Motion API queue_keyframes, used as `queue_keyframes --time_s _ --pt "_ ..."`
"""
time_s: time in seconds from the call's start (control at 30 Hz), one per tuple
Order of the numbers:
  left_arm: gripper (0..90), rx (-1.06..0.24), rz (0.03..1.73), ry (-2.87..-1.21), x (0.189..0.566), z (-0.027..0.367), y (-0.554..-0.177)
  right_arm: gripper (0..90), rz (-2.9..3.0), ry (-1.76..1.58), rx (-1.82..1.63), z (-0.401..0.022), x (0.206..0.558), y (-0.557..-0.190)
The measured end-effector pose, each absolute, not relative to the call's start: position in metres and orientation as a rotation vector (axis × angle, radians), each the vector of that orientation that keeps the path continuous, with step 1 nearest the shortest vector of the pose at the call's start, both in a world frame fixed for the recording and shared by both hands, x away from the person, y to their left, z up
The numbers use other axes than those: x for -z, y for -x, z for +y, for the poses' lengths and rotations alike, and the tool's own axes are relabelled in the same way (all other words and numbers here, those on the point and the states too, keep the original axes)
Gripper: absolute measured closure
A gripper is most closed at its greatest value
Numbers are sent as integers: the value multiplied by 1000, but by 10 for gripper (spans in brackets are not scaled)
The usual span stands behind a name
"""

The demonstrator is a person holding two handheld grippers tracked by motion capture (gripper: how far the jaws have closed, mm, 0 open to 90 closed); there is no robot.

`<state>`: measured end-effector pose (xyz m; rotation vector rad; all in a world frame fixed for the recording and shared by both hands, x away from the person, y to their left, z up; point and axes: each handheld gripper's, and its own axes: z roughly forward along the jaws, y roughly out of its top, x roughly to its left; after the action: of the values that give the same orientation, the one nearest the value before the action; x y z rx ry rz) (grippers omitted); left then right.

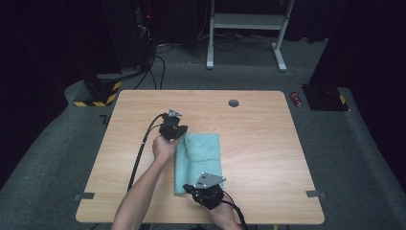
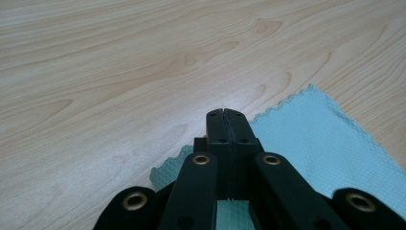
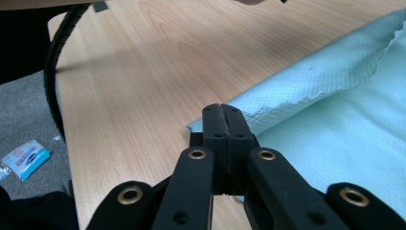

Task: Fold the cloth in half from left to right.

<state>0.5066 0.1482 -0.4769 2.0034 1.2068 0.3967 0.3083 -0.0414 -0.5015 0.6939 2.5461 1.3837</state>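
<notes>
Right gripper (image 1: pixel 191 188): jaws clenched with nothing between them, over the near left corner of the cloth.
Cloth (image 1: pixel 203 158): teal, folded lengthwise, lying mid-table (image 1: pixel 258 143), one edge doubled over.
Left gripper (image 1: pixel 179 132): jaws clenched, empty, tips above the cloth's far left corner.
Cable (image 1: pixel 139 153): trails off the near edge.

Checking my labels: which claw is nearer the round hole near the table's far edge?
Left. The left claw sits at the far left corner of the teal cloth, closer to the hole; the right claw is at the cloth's near edge.
</notes>
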Motion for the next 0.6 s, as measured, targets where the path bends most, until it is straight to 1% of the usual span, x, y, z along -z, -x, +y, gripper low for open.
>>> queue_keyframes --time_s 0.6 --pt "900 -391 1193 -1985 475 133 -512 900 2518 -754 -1360 -67 506 -309"
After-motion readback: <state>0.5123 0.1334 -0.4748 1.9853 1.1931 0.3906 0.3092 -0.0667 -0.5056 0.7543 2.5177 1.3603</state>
